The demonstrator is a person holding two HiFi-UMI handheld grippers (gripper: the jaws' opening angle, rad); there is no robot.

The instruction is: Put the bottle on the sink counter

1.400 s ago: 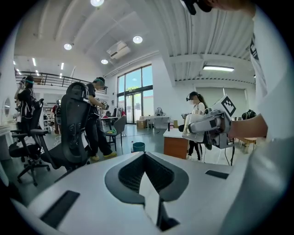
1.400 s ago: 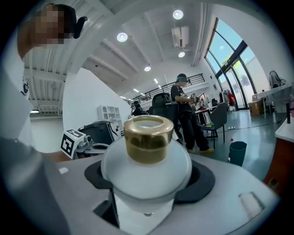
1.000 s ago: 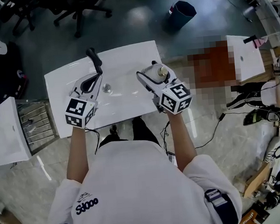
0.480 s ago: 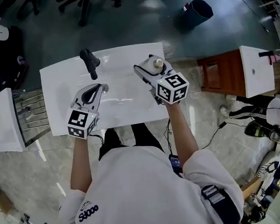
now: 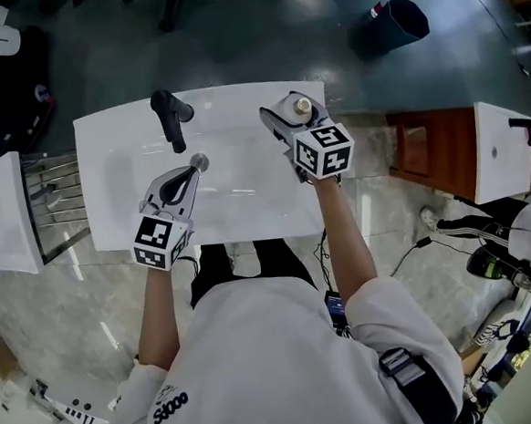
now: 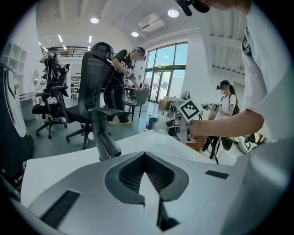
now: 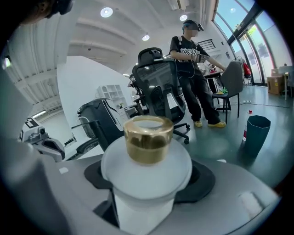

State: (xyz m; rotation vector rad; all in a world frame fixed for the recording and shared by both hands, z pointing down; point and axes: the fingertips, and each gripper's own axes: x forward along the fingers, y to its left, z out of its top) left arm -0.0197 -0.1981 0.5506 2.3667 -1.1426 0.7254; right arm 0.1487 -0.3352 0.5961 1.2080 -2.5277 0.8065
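A white bottle (image 5: 295, 113) with a gold cap (image 7: 148, 138) stands upright between the jaws of my right gripper (image 5: 293, 118), which is shut on it. In the head view it is over the far right corner of the white sink counter (image 5: 113, 136). The bottle's body (image 7: 144, 176) fills the middle of the right gripper view. My left gripper (image 5: 186, 174) is shut and holds nothing. It hovers over the sink basin, close to the silver drain (image 5: 199, 160) and in front of the black faucet (image 5: 172, 114). In the left gripper view its jaws meet at the tips (image 6: 145, 156).
A wooden cabinet (image 5: 430, 148) with a white sink top stands to the right. Another white basin (image 5: 3, 227) and a metal rack (image 5: 56, 206) lie to the left. Behind the counter are a dark bin (image 5: 397, 24) and office chairs (image 6: 98, 87). People stand in the background.
My right gripper has carried the bottle a little farther toward the back right corner of the counter. My left gripper stays shut over the basin. The head camera has shifted slightly.
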